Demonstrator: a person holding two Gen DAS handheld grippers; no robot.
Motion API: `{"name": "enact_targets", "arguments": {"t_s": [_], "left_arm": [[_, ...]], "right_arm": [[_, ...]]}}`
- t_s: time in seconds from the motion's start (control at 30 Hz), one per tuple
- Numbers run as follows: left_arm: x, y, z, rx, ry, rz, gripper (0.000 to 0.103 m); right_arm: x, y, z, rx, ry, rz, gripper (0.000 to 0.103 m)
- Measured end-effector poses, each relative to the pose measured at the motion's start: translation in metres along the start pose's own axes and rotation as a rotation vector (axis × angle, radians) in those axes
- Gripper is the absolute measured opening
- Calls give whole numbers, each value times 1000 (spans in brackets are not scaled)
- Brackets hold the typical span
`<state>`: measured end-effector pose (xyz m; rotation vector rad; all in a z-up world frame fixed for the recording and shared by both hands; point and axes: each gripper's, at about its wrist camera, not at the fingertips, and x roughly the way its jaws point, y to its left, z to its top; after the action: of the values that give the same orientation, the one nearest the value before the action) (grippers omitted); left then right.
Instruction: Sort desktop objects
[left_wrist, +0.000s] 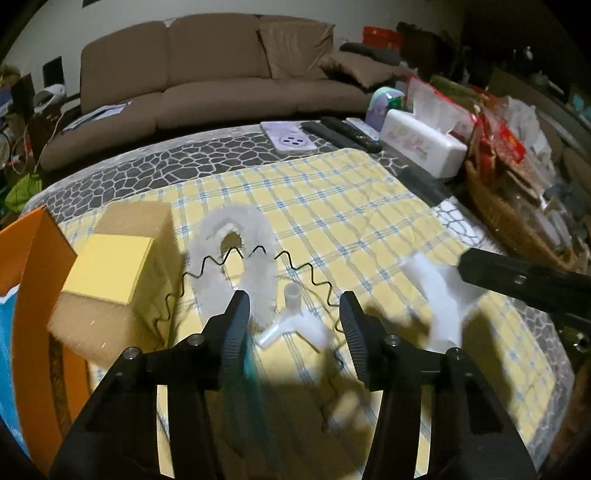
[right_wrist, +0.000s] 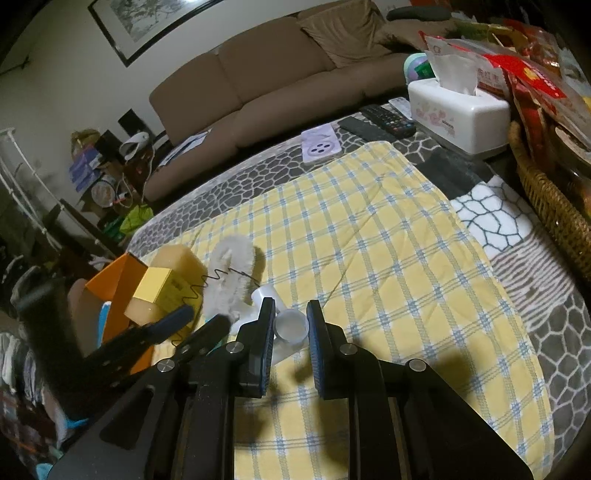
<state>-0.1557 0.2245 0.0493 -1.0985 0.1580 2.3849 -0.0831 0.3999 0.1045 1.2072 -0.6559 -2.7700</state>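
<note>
The left tongs (left_wrist: 293, 306), jaws partly apart and gripping nothing, hover above a white plastic pipe fitting (left_wrist: 291, 317) lying on the yellow plaid cloth (left_wrist: 351, 206) that covers the surface, with a black zigzag wire (left_wrist: 255, 258) draped across a fluffy white loop (left_wrist: 236, 251) just beyond. To their left stand a yellow box (left_wrist: 110, 269) and an orange box (left_wrist: 40, 251). The right tongs (right_wrist: 290, 321), jaws narrow, clamp a second white fitting (right_wrist: 291, 326) by its open end, just above the cloth. Further right lie a tissue box (left_wrist: 424, 142), remote controls (left_wrist: 347, 133) and a wicker basket (left_wrist: 517, 221). The risk, by appearance: closing the left tongs here could snag the wire, dragging the fluffy loop along, or pinch the smooth fitting off-centre so that it squirts free.
</note>
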Motion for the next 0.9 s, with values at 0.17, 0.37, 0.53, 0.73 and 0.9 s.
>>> {"name": "enact_targets", "arguments": {"t_s": [0.17, 0.37, 0.53, 0.73, 0.9], "left_arm": [[18, -6, 3, 35, 19, 12, 25], [39, -9, 3, 55, 58, 17, 10], [32, -6, 2, 58, 49, 2, 10], [-9, 7, 9, -13, -11, -66, 10], [-65, 22, 19, -55, -87, -124, 10]], "right_arm": [[1, -1, 0, 3, 4, 0, 17], [0, -4, 0, 10, 4, -3, 17], [2, -5, -1, 3, 13, -10, 17], [0, 6, 1, -20, 9, 7, 17], [-5, 22, 3, -41, -7, 33, 17]]}}
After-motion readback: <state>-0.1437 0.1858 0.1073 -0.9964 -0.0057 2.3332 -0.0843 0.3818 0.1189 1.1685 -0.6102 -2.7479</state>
